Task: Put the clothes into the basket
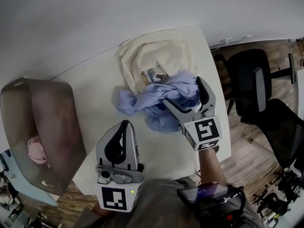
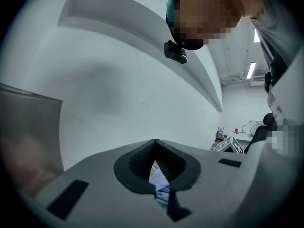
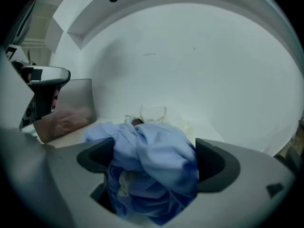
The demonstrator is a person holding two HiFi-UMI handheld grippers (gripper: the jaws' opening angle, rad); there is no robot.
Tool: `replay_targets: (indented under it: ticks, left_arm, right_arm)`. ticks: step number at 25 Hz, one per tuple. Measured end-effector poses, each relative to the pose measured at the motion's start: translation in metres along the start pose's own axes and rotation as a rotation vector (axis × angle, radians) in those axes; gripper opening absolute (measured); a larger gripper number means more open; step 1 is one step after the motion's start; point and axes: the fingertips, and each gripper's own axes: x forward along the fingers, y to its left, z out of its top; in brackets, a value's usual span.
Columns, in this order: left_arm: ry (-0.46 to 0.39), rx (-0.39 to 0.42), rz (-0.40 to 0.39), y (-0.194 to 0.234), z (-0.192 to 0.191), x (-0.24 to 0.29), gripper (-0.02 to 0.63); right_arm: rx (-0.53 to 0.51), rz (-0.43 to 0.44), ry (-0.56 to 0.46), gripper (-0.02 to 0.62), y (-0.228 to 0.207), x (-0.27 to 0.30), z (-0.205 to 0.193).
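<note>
Blue garment (image 1: 142,101) bunched, cream cloth (image 1: 152,56) at its 12 o'clock, basket (image 1: 47,81) at 9. Right gripper (image 1: 183,92) jaws spread wide astride it; left gripper (image 1: 124,124) jaws together, empty.

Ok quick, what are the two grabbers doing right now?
Left gripper: closed, empty.
Right gripper: open, blue garment between its jaws.

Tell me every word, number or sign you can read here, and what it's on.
No readable words or numbers anywhere.
On the left gripper: a black-and-white square marker, a pattern, not writing.
On the right gripper: the same kind of pattern.
On the screen by the right forearm: a purple glow, too blurred to read.
</note>
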Motion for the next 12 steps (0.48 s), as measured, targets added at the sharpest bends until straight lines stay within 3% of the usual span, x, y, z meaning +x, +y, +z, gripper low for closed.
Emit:
replay_targets:
  ticks: [9, 12]
  left_arm:
    - [0.041, -0.049, 0.044, 0.017, -0.023, 0.002, 0.008]
    - [0.049, -0.054, 0.058, 0.020, -0.026, -0.002, 0.008]
  right_arm:
    - [-0.074, 0.027, 0.131, 0.524, 0.002, 0.028, -0.029]
    - [-0.109, 0.025, 0.123, 0.464, 0.005, 0.033, -0.027]
